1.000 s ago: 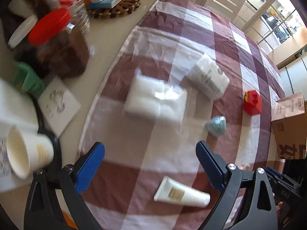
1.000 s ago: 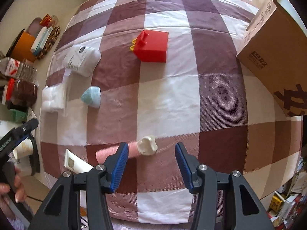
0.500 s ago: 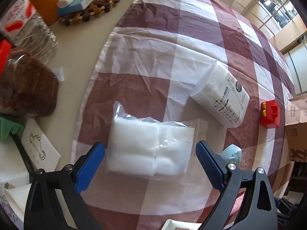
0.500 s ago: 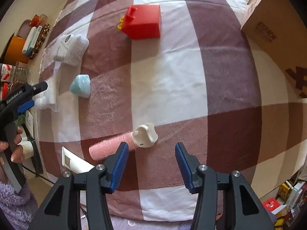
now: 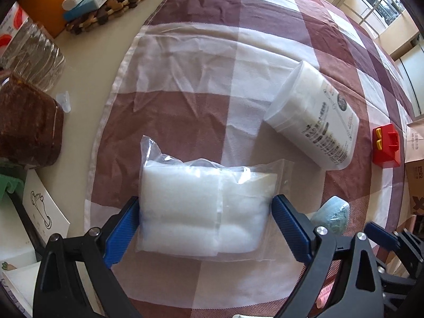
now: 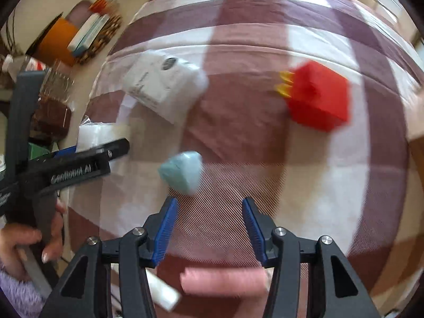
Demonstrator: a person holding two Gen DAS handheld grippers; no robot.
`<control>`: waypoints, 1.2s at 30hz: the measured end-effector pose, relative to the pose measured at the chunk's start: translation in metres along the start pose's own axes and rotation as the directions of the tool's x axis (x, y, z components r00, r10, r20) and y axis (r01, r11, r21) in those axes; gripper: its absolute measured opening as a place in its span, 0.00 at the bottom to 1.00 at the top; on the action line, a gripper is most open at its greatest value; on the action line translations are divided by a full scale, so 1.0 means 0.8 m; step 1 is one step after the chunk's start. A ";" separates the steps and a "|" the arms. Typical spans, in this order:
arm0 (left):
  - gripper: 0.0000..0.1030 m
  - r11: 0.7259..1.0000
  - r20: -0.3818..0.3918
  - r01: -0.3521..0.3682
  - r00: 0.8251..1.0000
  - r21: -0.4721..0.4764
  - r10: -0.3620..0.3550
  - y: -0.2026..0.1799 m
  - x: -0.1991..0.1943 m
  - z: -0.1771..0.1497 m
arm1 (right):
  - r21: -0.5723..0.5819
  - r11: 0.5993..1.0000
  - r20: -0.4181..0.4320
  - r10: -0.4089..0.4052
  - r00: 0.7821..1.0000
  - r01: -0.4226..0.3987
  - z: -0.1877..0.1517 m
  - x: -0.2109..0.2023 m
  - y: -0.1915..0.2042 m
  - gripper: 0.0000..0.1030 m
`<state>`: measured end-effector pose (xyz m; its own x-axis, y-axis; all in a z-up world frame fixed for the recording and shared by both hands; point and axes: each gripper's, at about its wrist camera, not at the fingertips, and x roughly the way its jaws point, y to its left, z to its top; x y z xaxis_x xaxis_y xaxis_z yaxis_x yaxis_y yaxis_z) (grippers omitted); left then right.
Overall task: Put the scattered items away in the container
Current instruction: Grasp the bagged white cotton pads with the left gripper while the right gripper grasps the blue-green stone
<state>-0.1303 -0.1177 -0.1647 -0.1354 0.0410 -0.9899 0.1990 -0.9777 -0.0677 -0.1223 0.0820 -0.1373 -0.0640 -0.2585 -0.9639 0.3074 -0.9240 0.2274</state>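
A clear bag of white cotton pads point(image 5: 201, 212) lies on the checked cloth, and my left gripper point(image 5: 205, 201) stands open astride it, one blue finger at each side. Further right lie a white wipes pack point(image 5: 315, 122), a red toy box point(image 5: 385, 148) and a light blue lump point(image 5: 334, 214). The right wrist view is blurred by motion. My right gripper point(image 6: 209, 201) is open and holds nothing, with the light blue lump point(image 6: 182, 172) just beyond its left finger. A pink roll point(image 6: 222, 278) and a white tube point(image 6: 161, 288) lie under its arms. The cardboard box point(image 5: 416, 159) stands at the right edge.
Off the cloth at the left stand a jar of brown stuff point(image 5: 26, 127), a clear bottle point(image 5: 31, 53), an orange container point(image 5: 45, 0) and a trivet with a blue box point(image 5: 106, 5). A person's hand point(image 6: 23, 238) holds the left tool's black arm point(image 6: 79, 169).
My left gripper sank over the cotton bag, which now lies between its fingers. My right gripper swept away from the pink roll toward the light blue lump.
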 end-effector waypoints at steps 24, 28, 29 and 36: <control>0.94 0.999 0.027 -0.033 0.999 0.029 0.032 0.006 -0.001 -0.020 | -0.183 0.981 0.098 -0.052 0.994 0.069 0.008 0.020 0.039 0.55; 0.85 0.999 0.050 -0.041 0.998 0.015 0.040 0.006 -0.006 -0.025 | -0.158 0.983 0.118 -0.069 0.991 0.088 0.005 0.015 0.031 0.42; 0.81 0.999 0.057 -0.043 0.997 0.011 0.042 0.006 -0.008 -0.027 | -0.142 0.987 0.116 -0.061 0.991 0.078 0.006 0.013 0.028 0.41; 0.49 0.998 0.096 -0.058 0.994 -0.007 0.059 0.007 -0.023 -0.035 | -0.094 0.994 0.118 -0.041 0.992 0.052 0.004 0.008 0.027 0.39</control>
<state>-0.0996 -0.1178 -0.1502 -0.2160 -0.0364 -0.9757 0.2135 -0.9769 -0.0108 -0.1195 0.0596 -0.1379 -0.1881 -0.2519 -0.9493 0.3911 -0.9058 0.1628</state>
